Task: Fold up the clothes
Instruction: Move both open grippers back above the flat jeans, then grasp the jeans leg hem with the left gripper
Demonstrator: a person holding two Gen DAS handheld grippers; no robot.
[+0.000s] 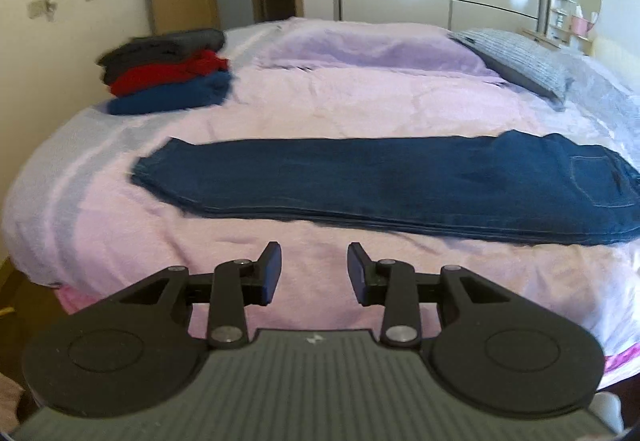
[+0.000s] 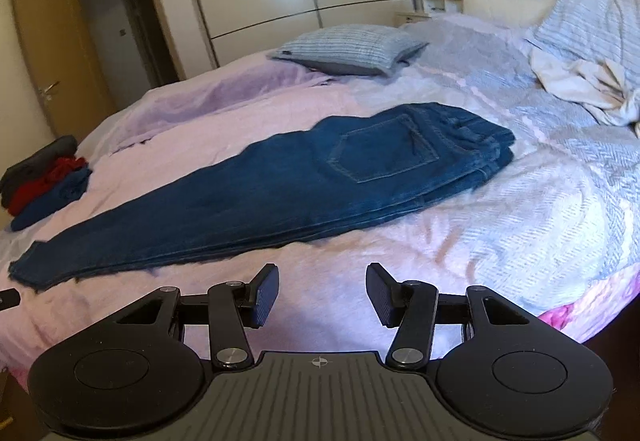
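Denim first: the jeans (image 1: 384, 185) lie flat across the pink bed cover (image 1: 320, 101), already doubled leg over leg, back pocket facing up. That long narrow strip reads to me as a garment set up for its crosswise folds, hems to waistband, so I judge we're midway through this piece. Using the jeans as my landmark: beyond their hem end sits a stack of folded clothes (image 1: 168, 73), grey on red on blue, likely the finished pile, kept well apart so it stays undisturbed. Beyond the waistband end a striped pillow (image 2: 348, 49) rests, and off past it a crumpled pale garment (image 2: 584, 81) waits, probably next in line.

Now the claws. My left claw (image 1: 314, 269) hangs on the near side of the jeans, apart from the cloth, jaws partly spread with nothing between them. My right claw (image 2: 322, 291) sits likewise on the near side, toward the waistband half, jaws spread a little wider, also holding nothing and touching nothing. Both pairs of pads show bare against the cover.
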